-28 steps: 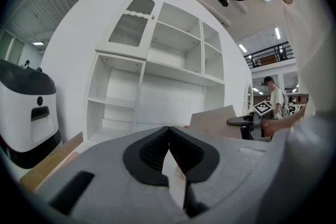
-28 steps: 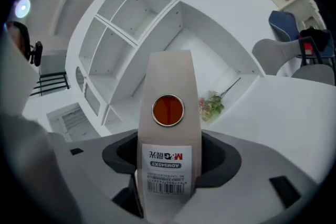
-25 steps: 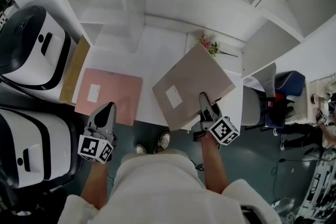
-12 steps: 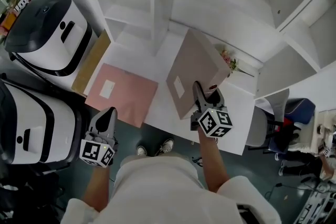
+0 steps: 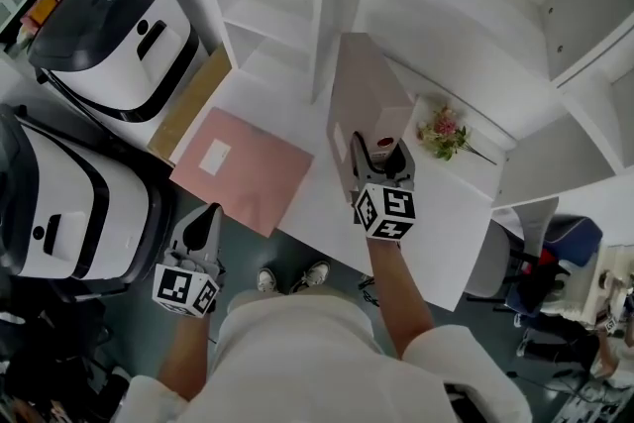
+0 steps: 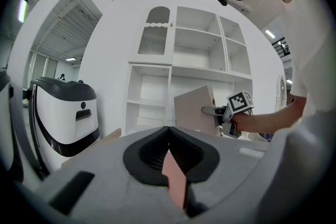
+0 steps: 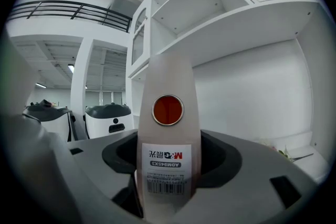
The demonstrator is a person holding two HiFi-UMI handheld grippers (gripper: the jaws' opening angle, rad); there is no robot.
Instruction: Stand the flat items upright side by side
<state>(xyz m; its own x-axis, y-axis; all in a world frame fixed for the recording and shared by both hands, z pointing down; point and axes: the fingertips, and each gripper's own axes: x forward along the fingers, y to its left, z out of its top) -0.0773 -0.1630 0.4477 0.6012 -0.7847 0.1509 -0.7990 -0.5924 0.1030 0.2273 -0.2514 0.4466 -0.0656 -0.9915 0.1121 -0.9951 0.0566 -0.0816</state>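
Observation:
My right gripper (image 5: 377,147) is shut on the spine of a beige file box (image 5: 365,99) and holds it upright over the white table (image 5: 436,213), close to the shelf unit. In the right gripper view the spine (image 7: 168,139) shows a red round hole and a printed label. Whether the box rests on the table I cannot tell. A pink folder (image 5: 245,168) lies flat on the table to its left. My left gripper (image 5: 208,213) hangs at the table's front edge by the folder's near side, jaws together and holding nothing; pink shows through the slit below the tips.
Two white and black machines (image 5: 109,35) (image 5: 59,213) stand to the left of the table. A brown board (image 5: 190,102) lies along the table's left edge. A flower sprig (image 5: 443,134) lies at the right. The white shelf unit (image 5: 332,5) rises behind.
The right gripper has turned the beige box from slanted and nearly flat to upright and moved it left towards the shelf. The left gripper and pink folder stay put.

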